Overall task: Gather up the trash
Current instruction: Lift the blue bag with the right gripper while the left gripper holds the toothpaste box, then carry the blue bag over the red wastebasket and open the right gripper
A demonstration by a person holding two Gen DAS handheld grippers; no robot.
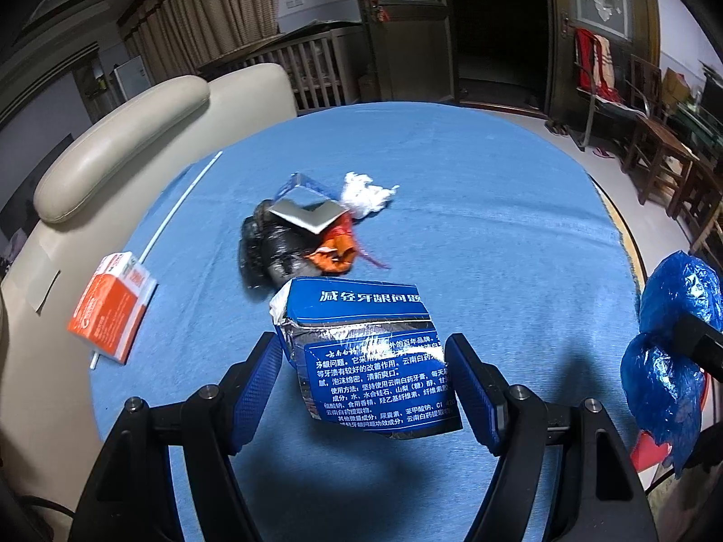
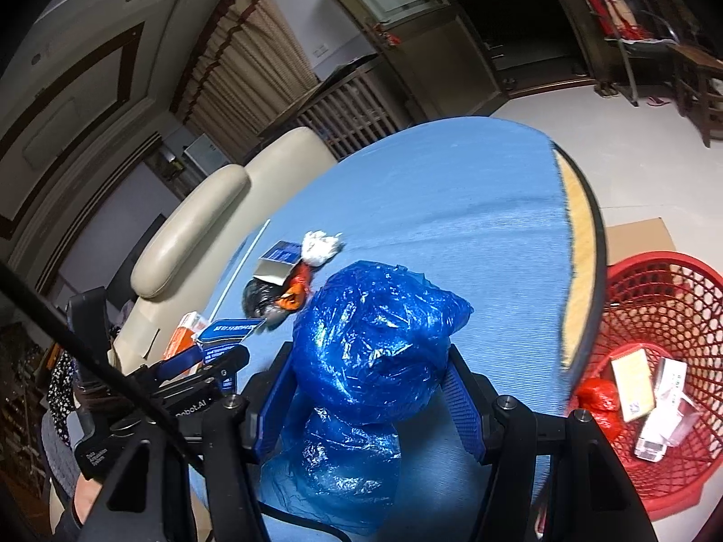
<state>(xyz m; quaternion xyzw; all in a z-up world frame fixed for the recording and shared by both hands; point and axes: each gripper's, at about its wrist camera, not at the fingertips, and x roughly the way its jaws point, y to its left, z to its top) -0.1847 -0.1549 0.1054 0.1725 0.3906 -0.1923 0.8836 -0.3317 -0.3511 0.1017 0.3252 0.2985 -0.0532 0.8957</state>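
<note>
Blue-clothed table (image 1: 474, 171), torn blue carton (image 1: 366, 357) upright, clamped in left tongs (image 1: 363, 379)

Left tongs (image 1: 363, 384) with black frame arms, blue ribbed pads (image 1: 258, 381), silver round screws, right tongs (image 2: 368, 399) the same, black cable, white lettering on black housing

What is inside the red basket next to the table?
In the red basket lie a yellowish box, white cartons and a crumpled red bag. The table edge and the right gripper's finger cover its near left part, so anything there cannot be seen.
</note>
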